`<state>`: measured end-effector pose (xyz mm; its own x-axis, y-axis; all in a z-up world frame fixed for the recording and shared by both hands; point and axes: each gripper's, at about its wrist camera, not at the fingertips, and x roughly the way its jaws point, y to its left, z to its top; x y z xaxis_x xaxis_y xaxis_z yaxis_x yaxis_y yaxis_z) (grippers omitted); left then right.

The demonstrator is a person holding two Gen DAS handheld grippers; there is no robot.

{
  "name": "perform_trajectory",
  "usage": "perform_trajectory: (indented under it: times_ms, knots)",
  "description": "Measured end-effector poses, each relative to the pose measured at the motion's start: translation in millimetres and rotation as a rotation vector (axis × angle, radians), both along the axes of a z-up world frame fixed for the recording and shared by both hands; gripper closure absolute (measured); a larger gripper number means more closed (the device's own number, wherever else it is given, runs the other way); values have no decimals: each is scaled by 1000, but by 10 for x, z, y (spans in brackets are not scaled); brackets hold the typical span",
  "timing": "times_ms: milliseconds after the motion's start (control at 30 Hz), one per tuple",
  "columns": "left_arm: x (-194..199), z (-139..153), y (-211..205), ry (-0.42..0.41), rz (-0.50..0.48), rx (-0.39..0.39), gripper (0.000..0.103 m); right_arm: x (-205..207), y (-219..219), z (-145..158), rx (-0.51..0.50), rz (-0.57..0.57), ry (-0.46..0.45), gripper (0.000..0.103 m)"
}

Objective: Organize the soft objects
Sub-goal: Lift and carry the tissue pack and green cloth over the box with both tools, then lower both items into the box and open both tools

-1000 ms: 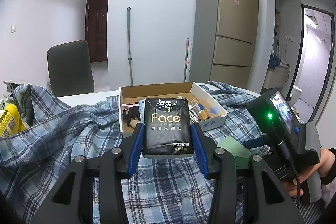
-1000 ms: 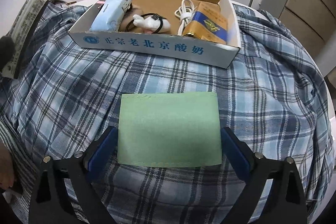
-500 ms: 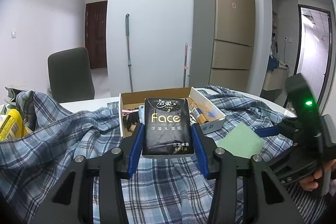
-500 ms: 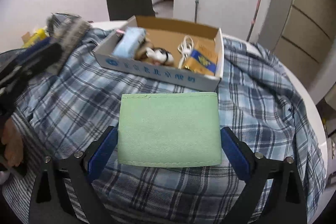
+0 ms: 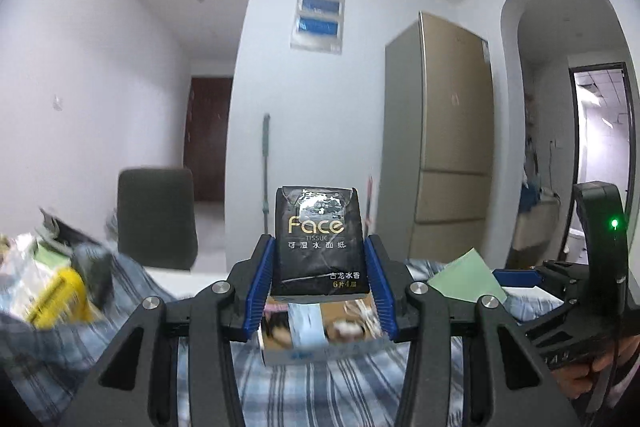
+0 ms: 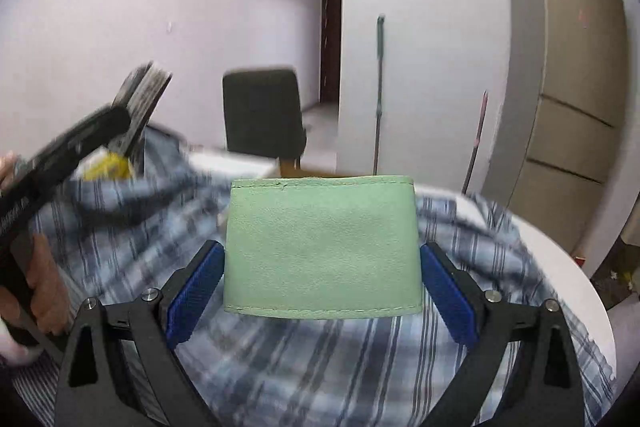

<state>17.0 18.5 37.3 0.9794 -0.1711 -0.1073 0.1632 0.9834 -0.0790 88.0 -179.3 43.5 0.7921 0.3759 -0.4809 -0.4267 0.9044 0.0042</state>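
Observation:
My left gripper (image 5: 320, 279) is shut on a black "Face" tissue pack (image 5: 319, 241) and holds it up above the open cardboard box (image 5: 316, 347). My right gripper (image 6: 322, 277) is shut on a flat green leather pouch (image 6: 322, 247), raised above the blue plaid shirt (image 6: 340, 367) that covers the table. The pouch also shows at the right of the left wrist view (image 5: 466, 275). The left gripper with the tissue pack shows blurred at the left of the right wrist view (image 6: 60, 155). The box is hidden behind the pouch in the right wrist view.
The box holds a light blue pack (image 5: 310, 323) and small items. A yellow package (image 5: 56, 297) and clutter lie at the left. A dark chair (image 5: 156, 219) stands behind the white round table (image 6: 560, 259). A fridge (image 5: 436, 155) and a mop (image 5: 265, 171) stand at the back wall.
Both grippers have risen and tilted upward with their objects. The box has dropped low in the left wrist view and gone behind the pouch in the right one.

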Motion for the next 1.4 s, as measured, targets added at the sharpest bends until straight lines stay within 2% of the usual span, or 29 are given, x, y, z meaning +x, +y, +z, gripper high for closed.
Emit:
perform_trajectory:
  times_ms: [100,200,333,400,567,700,867,1067,1167,1400]
  knots:
    - [69,147,3,-40,16,19,55,144,48,199,34,-20,-53,7]
    - [221,271,12,-59,28,18,55,253,118,381,25,-41,-115,7]
    - [426,326,-25,-95,48,41,55,409,193,535,31,-67,-176,7]
    - [555,314,-42,-100,57,58,55,514,249,543,25,-91,-196,7]
    - [889,148,23,-63,78,32,55,769,331,387,26,-121,-211,7]
    - [1154,-57,82,-3,83,6,55,953,302,120,35,-134,-159,7]
    - [1441,-297,150,98,69,-12,55,1201,270,-255,-13,-157,-62,7]
    - [1714,-450,155,209,41,4,55,1447,240,-597,-31,-155,70,7]
    - [1756,-464,133,220,35,9,55,1522,220,-704,-36,-145,120,7]
    - [1689,-517,109,221,50,21,55,1577,258,-869,-67,-131,172,6]
